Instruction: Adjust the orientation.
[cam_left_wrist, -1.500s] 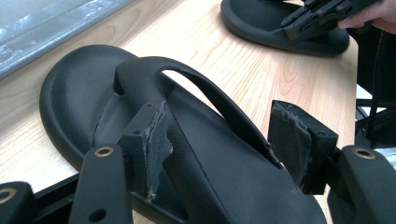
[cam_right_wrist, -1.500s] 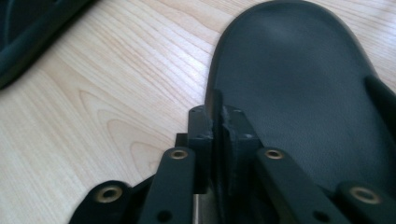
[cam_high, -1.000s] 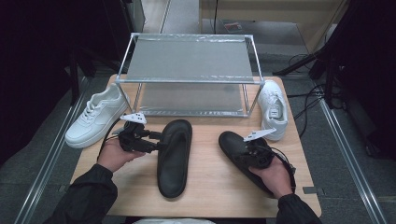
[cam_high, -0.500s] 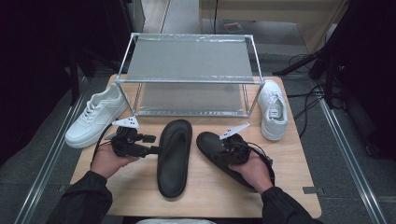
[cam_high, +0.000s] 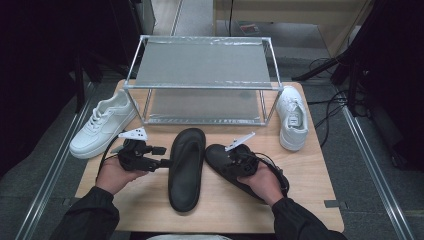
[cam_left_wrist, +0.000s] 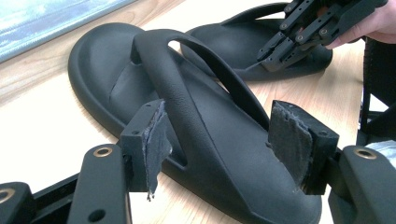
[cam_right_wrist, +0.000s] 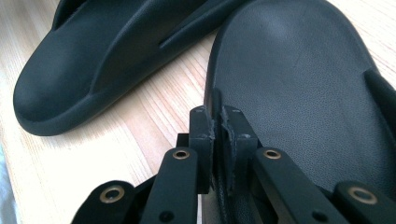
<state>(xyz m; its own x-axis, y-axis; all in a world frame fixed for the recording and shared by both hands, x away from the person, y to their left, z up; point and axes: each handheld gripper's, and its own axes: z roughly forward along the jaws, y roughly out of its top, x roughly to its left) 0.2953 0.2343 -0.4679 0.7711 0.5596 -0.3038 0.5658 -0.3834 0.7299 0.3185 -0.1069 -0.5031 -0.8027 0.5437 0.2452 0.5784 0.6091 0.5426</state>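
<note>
Currently, the right gripper (cam_high: 239, 161) is clamped on the rim of the right sandal (cam_right_wrist: 303, 93) — its jaws have just been opening slightly, yet the pads still pinch the sole edge between them. Just beyond its tips lies the left sandal (cam_high: 187, 167), flat on the table (cam_high: 310, 190). The left gripper (cam_left_wrist: 224, 144) stands with jaws apart, straddling that sandal's strap without pressing it. Farther ahead of both grippers sits the metal rack (cam_high: 202, 80) — one white sneaker (cam_high: 102, 130) at its left, another white sneaker (cam_high: 292, 117) at its right.
</note>
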